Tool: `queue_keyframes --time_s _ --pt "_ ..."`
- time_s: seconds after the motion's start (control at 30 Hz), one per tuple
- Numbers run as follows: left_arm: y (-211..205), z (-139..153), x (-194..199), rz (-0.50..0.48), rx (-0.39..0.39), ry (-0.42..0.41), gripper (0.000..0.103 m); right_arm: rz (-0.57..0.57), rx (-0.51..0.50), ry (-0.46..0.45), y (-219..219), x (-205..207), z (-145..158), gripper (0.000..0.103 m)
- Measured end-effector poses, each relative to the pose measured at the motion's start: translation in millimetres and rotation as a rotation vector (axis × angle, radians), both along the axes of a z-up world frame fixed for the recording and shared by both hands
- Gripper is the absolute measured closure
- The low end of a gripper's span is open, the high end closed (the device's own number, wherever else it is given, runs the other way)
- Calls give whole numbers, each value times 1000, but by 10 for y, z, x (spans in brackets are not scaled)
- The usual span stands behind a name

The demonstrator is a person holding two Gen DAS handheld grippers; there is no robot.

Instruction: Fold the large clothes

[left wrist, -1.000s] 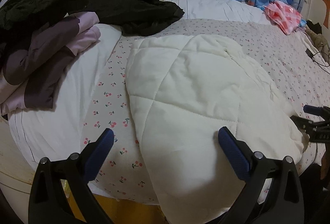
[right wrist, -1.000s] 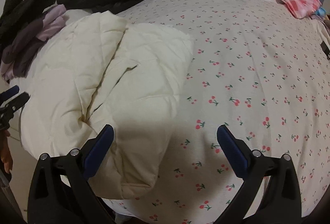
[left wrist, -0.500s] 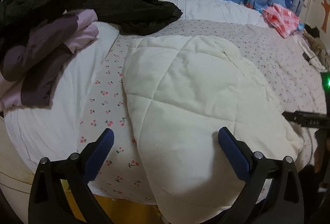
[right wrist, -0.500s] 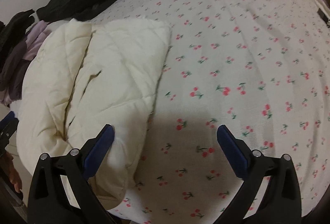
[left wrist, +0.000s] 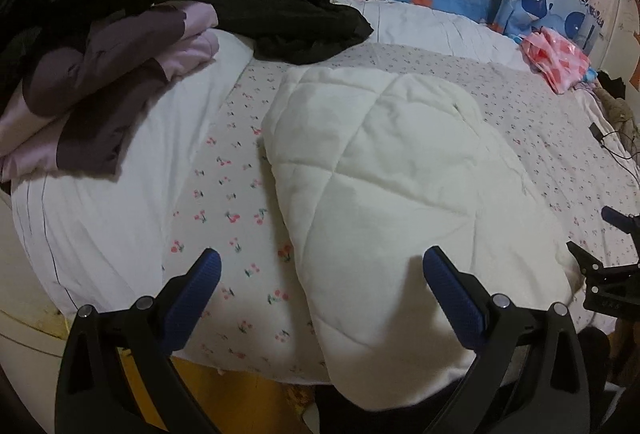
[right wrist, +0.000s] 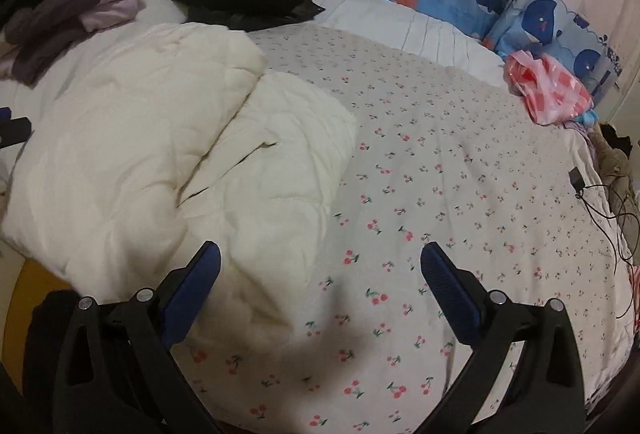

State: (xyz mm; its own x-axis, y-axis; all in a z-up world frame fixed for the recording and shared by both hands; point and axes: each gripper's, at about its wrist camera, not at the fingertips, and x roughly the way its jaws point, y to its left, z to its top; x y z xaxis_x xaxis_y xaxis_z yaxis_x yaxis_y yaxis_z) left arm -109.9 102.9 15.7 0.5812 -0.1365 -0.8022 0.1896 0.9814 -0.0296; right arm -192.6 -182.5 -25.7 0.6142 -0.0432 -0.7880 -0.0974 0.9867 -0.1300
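A thick cream-white quilted padded garment is seen folded into a bulky bundle near the front edge of the cherry-printed bedsheet, with one end overhanging that edge. The left gripper is held with jaws released and empty above the bundle's near end; the right gripper is likewise spread wide, gripping nothing, over bare sheet just beside the bundle. A seam or opening is visible along the upper fold, though it cannot be told whether a sleeve is tucked inside. The padding is judged springy: the folds could be pushed open, or the overhanging end dragged off the bed, if it is gripped carelessly.
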Motion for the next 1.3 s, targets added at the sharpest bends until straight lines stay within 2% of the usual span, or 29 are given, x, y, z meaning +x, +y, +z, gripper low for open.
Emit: queue_keyframes --time_s 0.07,0.13,0.27,0.37,0.5,0.63,0.7,0.9,1.03,1.13,1.3 --pt "20 -7 -35 -8 -20 15 6 -19 74 24 -112 13 -15 6" --pt "36 1 -62 -9 -43 24 6 -49 83 37 -205 35 -26 6" --pt "-4 27 -112 -5 8 -5 6 -50 -18 11 -147 -35 20 6" --pt "-33 21 -124 -7 5 0 6 -39 -58 -2 -89 -56 21 6" --pt "-72 50 -124 -4 33 -20 6 -52 26 39 -194 22 -24 6" --pt "-103 89 -133 -8 56 -44 6 -54 63 66 -248 60 -52 6" --pt "-102 87 -108 -9 45 -40 6 -67 106 91 -303 98 -80 6" --pt "-130 61 -71 -18 37 -37 6 -73 139 126 -334 188 -158 6" --pt "-108 18 1 -21 -18 -5 6 -92 167 161 -381 300 -262 6" --pt "-123 -20 44 -26 -23 1 6 -98 205 190 -392 370 -332 6" --pt "-153 -42 60 -28 -23 0 6 -97 209 188 -369 407 -346 6"
